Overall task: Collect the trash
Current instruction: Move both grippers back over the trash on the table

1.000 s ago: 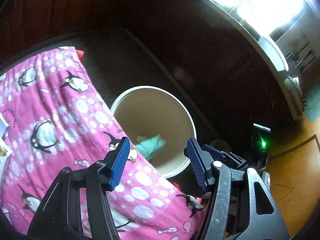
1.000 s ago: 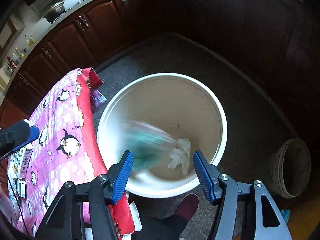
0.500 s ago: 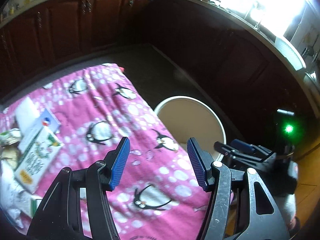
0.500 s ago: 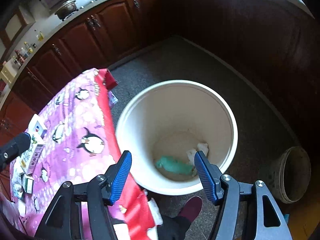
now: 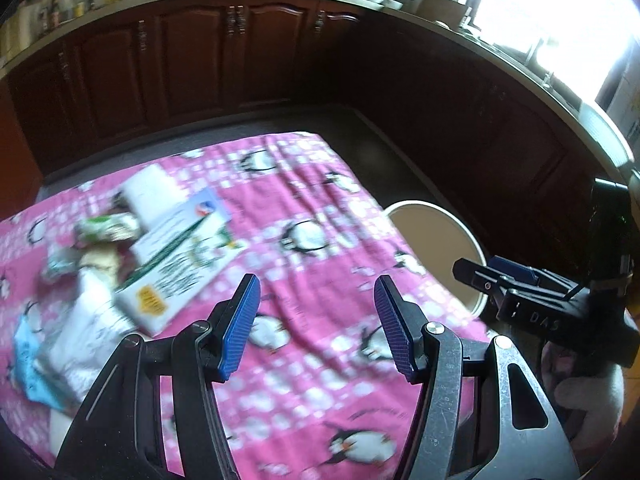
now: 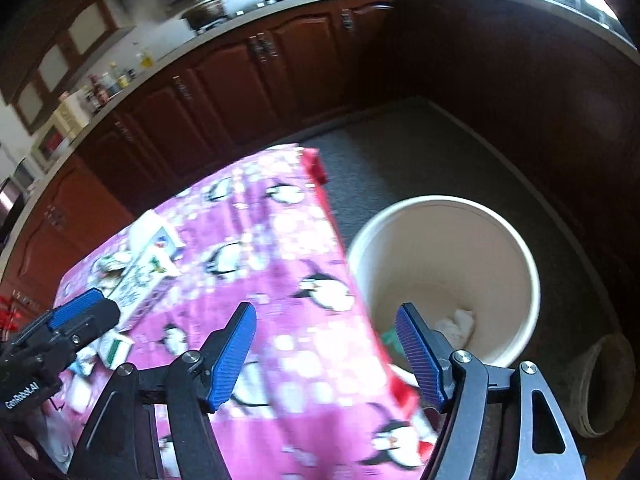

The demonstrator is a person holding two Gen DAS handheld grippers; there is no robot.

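Half the bucket (image 5: 440, 248) stays hidden.

A blurred heap of cartons and wrappers (image 5: 132, 264) lies near the pink tablecloth's (image 5: 320, 216) left edge, while crumpled white tissue (image 6: 458, 322) and a teal scrap (image 6: 390, 338) rest inside the cream bin (image 6: 524, 264).

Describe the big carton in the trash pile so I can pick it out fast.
Start at the pink penguin tablecloth, then look to the litter heap on its left side. The carton lies flat at the heap's right edge. It is the largest piece, a white box with green print and a yellow patch.
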